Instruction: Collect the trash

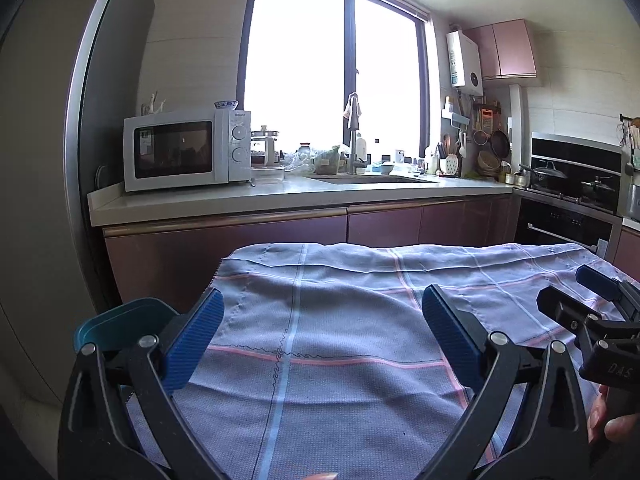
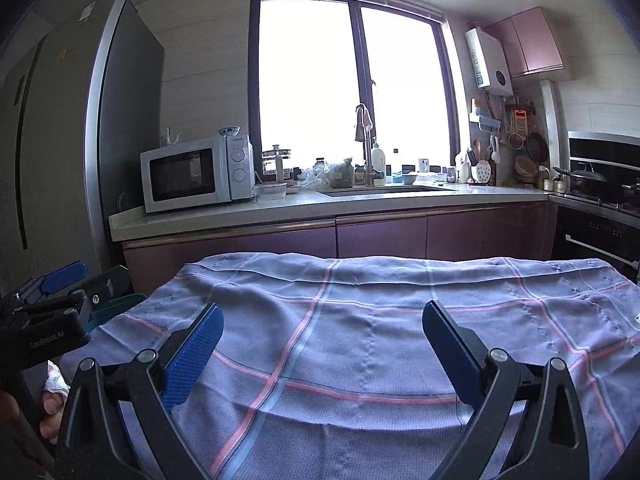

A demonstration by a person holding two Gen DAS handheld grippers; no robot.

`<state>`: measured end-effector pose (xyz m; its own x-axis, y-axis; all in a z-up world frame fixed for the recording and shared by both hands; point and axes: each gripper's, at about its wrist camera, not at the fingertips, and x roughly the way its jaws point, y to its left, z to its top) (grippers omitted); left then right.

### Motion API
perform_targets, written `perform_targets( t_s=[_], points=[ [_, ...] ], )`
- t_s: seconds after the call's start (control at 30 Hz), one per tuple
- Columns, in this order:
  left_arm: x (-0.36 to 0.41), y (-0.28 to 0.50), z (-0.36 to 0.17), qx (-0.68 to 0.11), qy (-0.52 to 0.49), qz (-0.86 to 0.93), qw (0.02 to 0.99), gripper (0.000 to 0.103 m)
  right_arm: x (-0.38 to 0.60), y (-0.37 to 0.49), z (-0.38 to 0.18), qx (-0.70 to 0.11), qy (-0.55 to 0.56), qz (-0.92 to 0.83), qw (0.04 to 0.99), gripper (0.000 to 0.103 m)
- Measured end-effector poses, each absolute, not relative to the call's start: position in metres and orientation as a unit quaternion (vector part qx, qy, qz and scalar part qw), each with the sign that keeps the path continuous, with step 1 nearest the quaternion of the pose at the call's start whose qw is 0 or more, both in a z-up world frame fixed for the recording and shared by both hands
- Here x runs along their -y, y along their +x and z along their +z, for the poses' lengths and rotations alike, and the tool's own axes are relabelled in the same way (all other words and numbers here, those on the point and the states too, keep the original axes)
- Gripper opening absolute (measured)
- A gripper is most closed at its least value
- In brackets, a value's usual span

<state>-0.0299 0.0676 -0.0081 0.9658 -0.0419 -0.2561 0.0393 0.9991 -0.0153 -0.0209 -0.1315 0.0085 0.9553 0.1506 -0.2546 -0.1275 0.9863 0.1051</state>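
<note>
My left gripper (image 1: 322,320) is open and empty, held over a table covered with a lilac checked cloth (image 1: 340,344). My right gripper (image 2: 322,328) is open and empty too, over the same cloth (image 2: 360,336). Each gripper shows in the other's view: the right one at the right edge (image 1: 592,300), the left one at the left edge (image 2: 60,292). A crumpled white tissue (image 2: 56,380) lies low at the left by the hand in the right wrist view. No other trash shows on the cloth.
A teal bin or chair edge (image 1: 120,320) sits left of the table. Beyond stands a kitchen counter (image 1: 280,196) with a microwave (image 1: 184,152), a sink and a faucet (image 1: 354,140). A stove (image 1: 572,184) is at the right, a fridge (image 2: 60,140) at the left.
</note>
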Motion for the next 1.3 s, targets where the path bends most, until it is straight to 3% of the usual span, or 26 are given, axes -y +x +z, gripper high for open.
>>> perform_targets(
  t_s=[1.3],
  points=[
    [-0.0625,-0.0274,-0.0158,-0.133,-0.013,-0.022,0.991,0.097,0.1417,-0.0243,0.0083,-0.133,0.051,0.053,0.988,0.096]
  ],
)
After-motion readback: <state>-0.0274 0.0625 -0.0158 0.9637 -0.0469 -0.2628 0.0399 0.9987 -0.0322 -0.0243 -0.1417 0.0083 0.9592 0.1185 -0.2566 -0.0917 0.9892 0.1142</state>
